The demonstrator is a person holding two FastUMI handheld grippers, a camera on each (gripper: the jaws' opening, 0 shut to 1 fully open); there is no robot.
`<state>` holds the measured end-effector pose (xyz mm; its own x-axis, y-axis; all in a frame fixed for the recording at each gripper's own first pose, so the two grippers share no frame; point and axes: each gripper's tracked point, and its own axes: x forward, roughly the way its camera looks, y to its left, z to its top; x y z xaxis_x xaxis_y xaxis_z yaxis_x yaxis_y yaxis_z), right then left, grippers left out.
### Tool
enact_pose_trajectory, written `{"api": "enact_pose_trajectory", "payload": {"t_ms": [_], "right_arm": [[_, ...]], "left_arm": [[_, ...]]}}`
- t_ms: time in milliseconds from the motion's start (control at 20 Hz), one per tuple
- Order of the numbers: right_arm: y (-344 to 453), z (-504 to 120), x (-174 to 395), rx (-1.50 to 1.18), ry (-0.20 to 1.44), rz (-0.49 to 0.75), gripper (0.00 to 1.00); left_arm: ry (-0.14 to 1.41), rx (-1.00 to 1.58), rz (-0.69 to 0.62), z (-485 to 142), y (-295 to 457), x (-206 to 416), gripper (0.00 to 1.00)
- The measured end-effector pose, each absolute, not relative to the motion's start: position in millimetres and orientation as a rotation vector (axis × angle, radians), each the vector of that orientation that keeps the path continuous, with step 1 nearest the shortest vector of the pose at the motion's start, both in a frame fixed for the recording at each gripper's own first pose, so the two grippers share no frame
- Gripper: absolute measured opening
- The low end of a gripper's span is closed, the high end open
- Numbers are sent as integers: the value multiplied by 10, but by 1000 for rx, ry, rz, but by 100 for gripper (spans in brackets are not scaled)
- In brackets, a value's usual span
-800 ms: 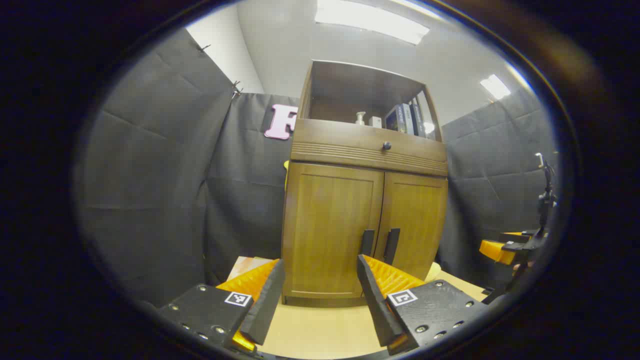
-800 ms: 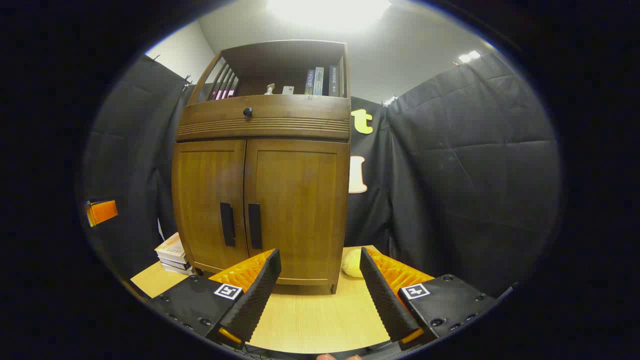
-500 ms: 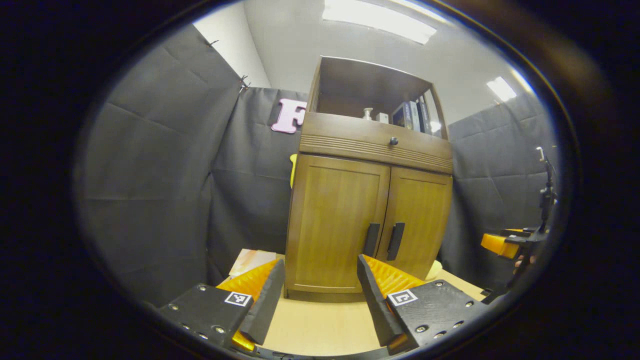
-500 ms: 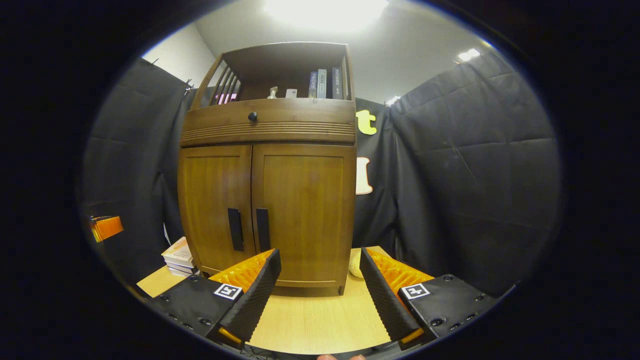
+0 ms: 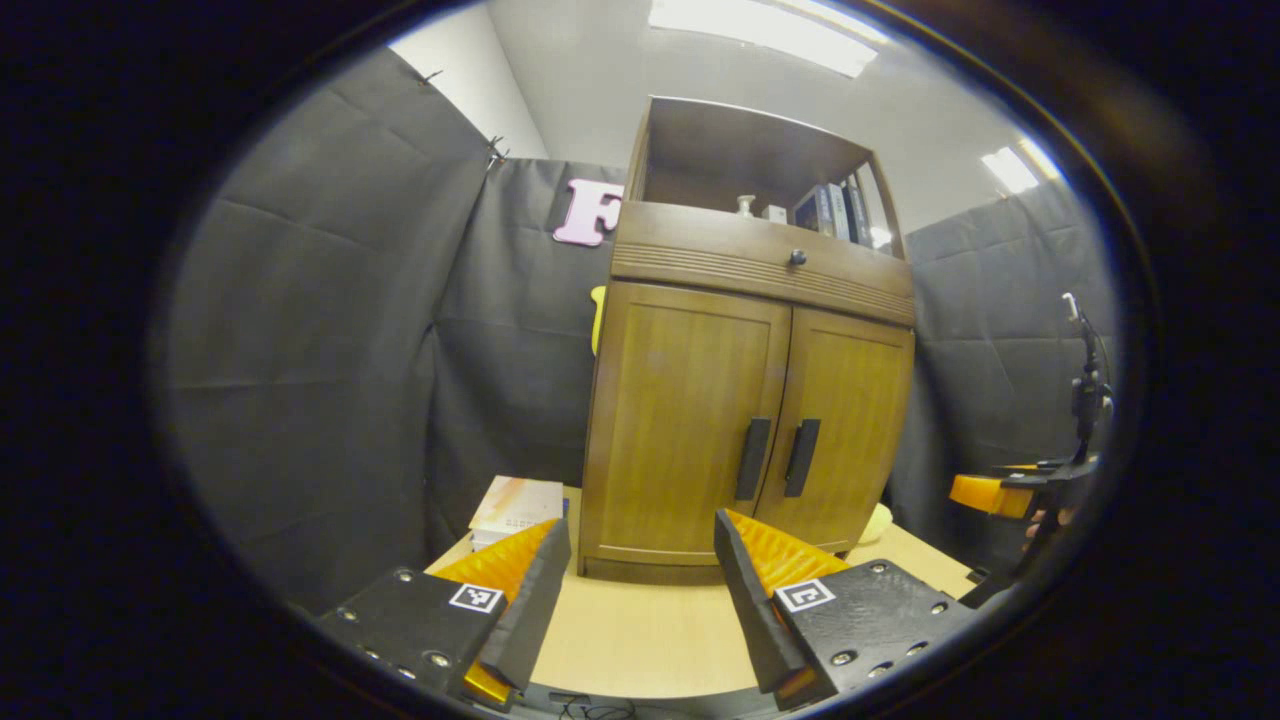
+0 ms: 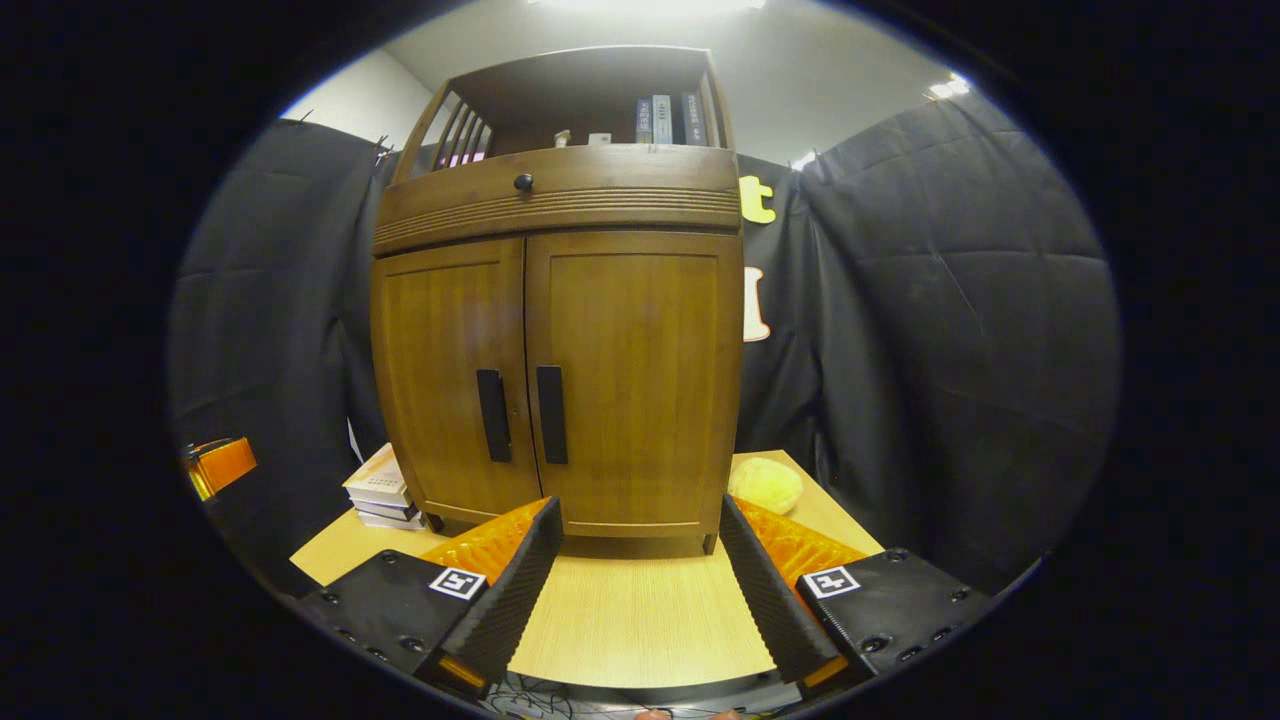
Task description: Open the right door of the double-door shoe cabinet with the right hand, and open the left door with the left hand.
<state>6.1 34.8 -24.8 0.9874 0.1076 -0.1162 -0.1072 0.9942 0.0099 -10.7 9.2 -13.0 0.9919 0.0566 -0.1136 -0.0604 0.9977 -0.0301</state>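
1. Your shoe cabinet [image 6: 555, 330] stands upright on the desk [image 6: 640, 620], both doors closed. No step of the task is done yet.
2. Your right gripper [image 6: 640, 590] is spread wide and holds nothing; it hangs above the desk in front of the cabinet, well apart from the doors.
3. Your left gripper [image 5: 635, 590] is likewise wide and empty, facing the cabinet from its left side.
4. Take the right door [image 6: 635, 380] by its dark vertical right handle [image 6: 551, 414], just beside the centre seam. The left handle [image 6: 493, 415] on the left door [image 6: 450, 385] sits very near it, so close only on the one bar.
5. The handles look rigid and smooth; grip across the bar's middle so it cannot slide out.
6. The doors are stiff wooden panels, likely light on hinges at the outer edges. Pull in an arc, not straight back, or the cabinet may shift.
7. Mind the books [image 6: 380, 490] and the yellow soft thing [image 6: 765, 485] beside the cabinet; opened doors may sweep over them.
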Motion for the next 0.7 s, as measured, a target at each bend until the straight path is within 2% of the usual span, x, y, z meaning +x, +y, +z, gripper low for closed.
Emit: {"api": "enact_pose_trajectory", "payload": {"t_ms": [150, 200, 250, 300, 400, 550, 700], "right_arm": [[479, -133, 253, 15, 92, 130, 99], [536, -98, 330, 23, 84, 141, 96], [590, -50, 414, 31, 77, 153, 99], [652, -10, 505, 37, 71, 167, 96], [756, 56, 672, 47, 70, 190, 99], [874, 149, 958, 67, 59, 213, 96], [1001, 210, 1233, 76, 44, 241, 99]], "left_arm": [[139, -21, 63, -127, 105, -123, 83], [139, -12, 67, -108, 104, -105, 83], [136, -3, 73, -120, 95, -80, 83], [134, 3, 81, -96, 100, -36, 83], [125, 9, 97, -31, 102, 127, 83], [130, 18, 131, -31, 135, 155, 83], [141, 21, 177, -47, 176, 168, 83]]}}
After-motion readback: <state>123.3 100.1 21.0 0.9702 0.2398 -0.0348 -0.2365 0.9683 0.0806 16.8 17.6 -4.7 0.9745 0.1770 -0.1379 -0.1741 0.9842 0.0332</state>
